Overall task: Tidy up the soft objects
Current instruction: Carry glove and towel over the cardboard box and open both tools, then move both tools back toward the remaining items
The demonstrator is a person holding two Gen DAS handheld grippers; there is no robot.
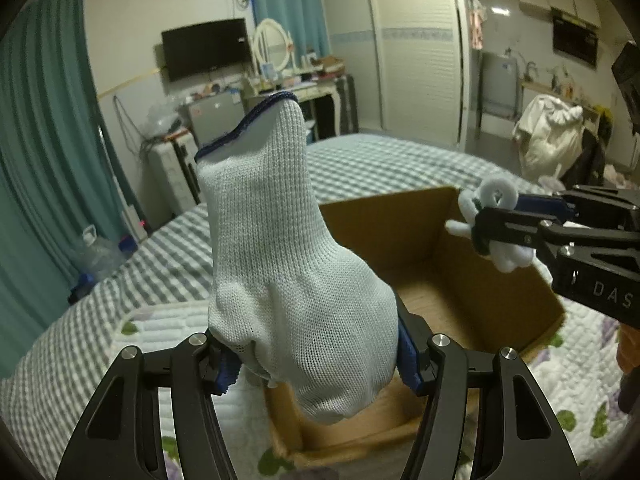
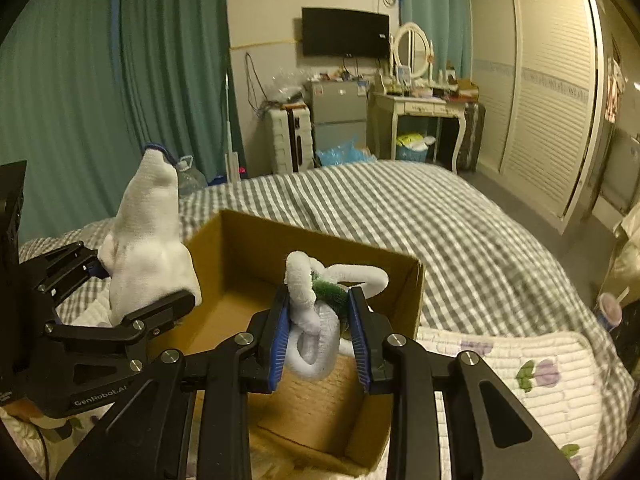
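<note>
My left gripper is shut on a white knit glove with a blue cuff that stands upright above the near left side of an open cardboard box. The glove and left gripper also show in the right wrist view. My right gripper is shut on a white fuzzy toy with green tufts, held over the box. The toy and right gripper appear at the right of the left wrist view.
The box sits on a bed with a grey checked cover and a floral quilted pad. Beyond the bed are a dressing table, a small fridge, a suitcase, curtains and a wardrobe.
</note>
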